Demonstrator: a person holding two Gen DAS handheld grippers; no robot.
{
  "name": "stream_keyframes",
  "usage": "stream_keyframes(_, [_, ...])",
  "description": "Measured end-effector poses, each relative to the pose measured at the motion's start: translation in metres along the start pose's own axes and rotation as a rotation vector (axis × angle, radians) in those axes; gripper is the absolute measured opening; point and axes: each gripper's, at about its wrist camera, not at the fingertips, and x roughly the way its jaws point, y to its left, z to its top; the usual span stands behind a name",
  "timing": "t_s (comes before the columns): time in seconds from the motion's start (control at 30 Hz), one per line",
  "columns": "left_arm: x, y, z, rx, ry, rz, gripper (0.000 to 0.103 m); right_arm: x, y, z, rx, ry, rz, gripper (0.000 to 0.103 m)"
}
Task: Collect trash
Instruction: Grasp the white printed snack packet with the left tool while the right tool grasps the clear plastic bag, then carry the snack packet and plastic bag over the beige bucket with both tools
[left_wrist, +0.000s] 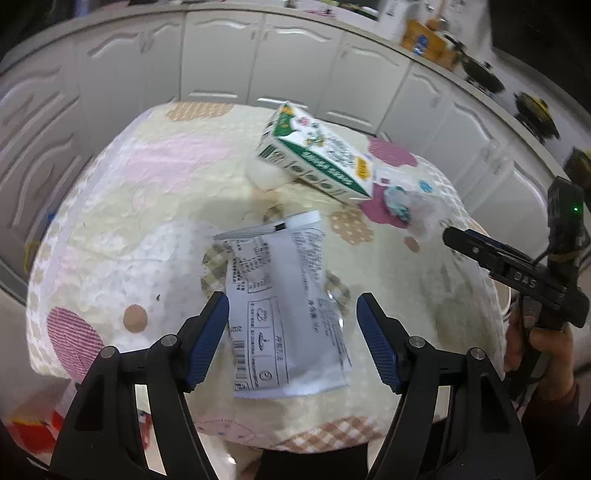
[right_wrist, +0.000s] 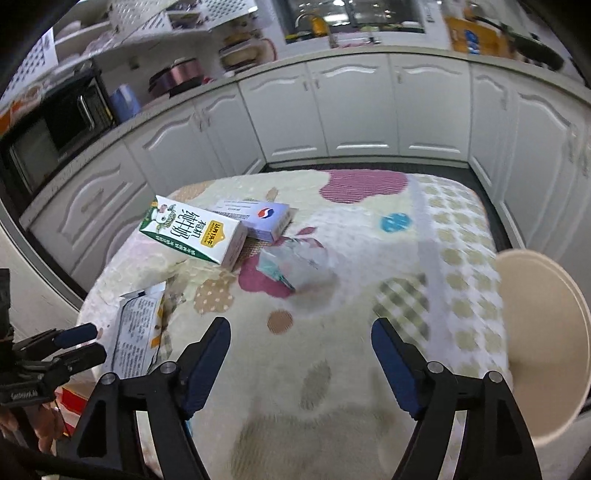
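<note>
A flat grey snack wrapper lies on the patterned table cloth. My left gripper is open, its blue pads either side of the wrapper's near half, just above it. A green-and-white milk carton lies behind on its side, with a white tissue wad beside it and a crumpled clear wrapper to its right. My right gripper is open and empty over bare cloth. In its view the carton, a purple-white small box, the crumpled wrapper and the grey wrapper show.
A beige round bin or bowl stands at the table's right edge. White kitchen cabinets run behind the table. The right gripper shows at the right of the left wrist view. Red objects lie on the floor at the left.
</note>
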Motion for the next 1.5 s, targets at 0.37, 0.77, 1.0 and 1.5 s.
stream_keyframes(0.37, [0.041,0.007,0.004,-0.041,0.024,0.048,0.072,0.069,-0.001,0.031,-0.019,0.068,-0.026,0.054])
stream_keyframes(0.77, [0.034,0.019,0.006,-0.107,0.01,-0.026,0.05,-0.002,-0.007,0.004,0.016,-0.022,0.02,0.027])
stream_keyframes(1.0, [0.005,-0.01,0.009,-0.046,-0.047,-0.058,0.05,-0.04,-0.009,-0.012,0.033,-0.072,0.021,0.027])
stream_keyframes(1.5, [0.012,-0.129,0.023,0.177,-0.07,-0.132,0.05,-0.101,-0.06,-0.039,0.107,-0.137,-0.114,0.027])
